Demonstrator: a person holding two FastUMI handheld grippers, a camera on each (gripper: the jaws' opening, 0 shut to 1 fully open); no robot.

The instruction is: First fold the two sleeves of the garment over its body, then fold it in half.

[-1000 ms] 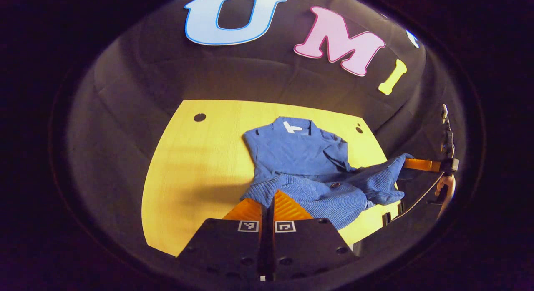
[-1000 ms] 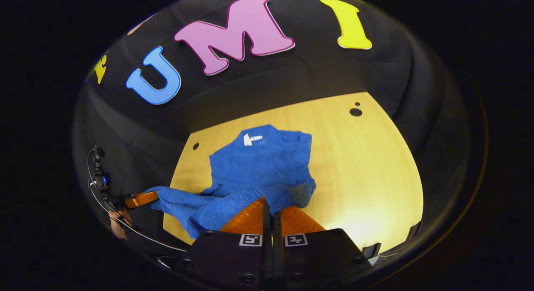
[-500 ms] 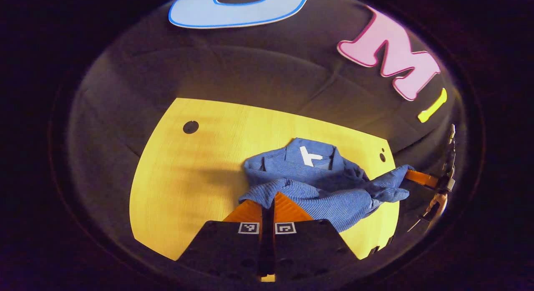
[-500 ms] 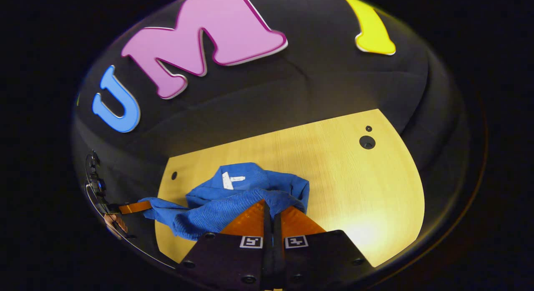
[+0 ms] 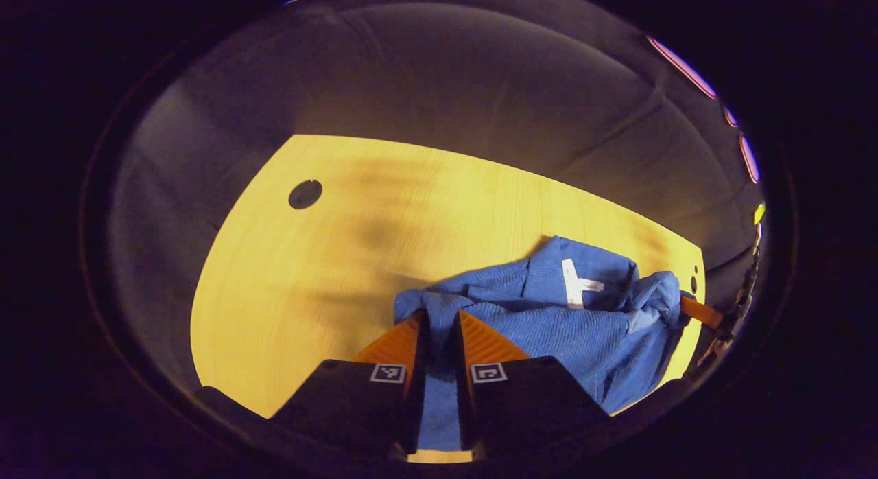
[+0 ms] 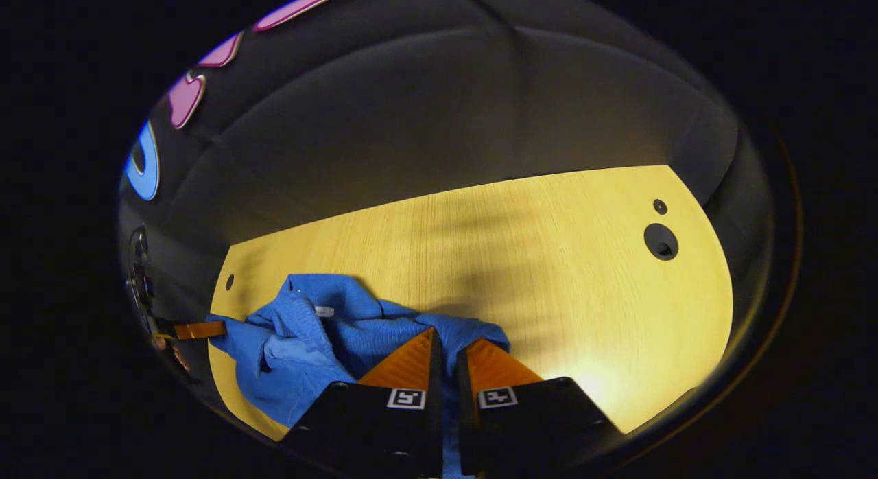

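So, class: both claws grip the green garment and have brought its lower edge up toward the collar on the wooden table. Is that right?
Wrong in one respect: the garment is blue, not green, as the left gripper view shows. The left claw and right claw do grip it, lower edge carried toward the collar, on the wooden table.

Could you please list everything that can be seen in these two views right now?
Garment: one, blue knit, bunched on the near part of the table, its lower edge brought up toward the collar; cloth runs between each gripper's fingers.
Label: one, white, inside the collar.
Table: one, yellow wood, under the garment.
Holes in the table: dark, round, near the far corners.
Booth wall: black cloth, behind the table.
Left gripper: one, orange fingers, black body, at the garment's left corner; jaws slightly parted with cloth between them.
Right gripper: one, orange fingers, black body, at the garment's right corner; jaws likewise slightly parted over cloth.
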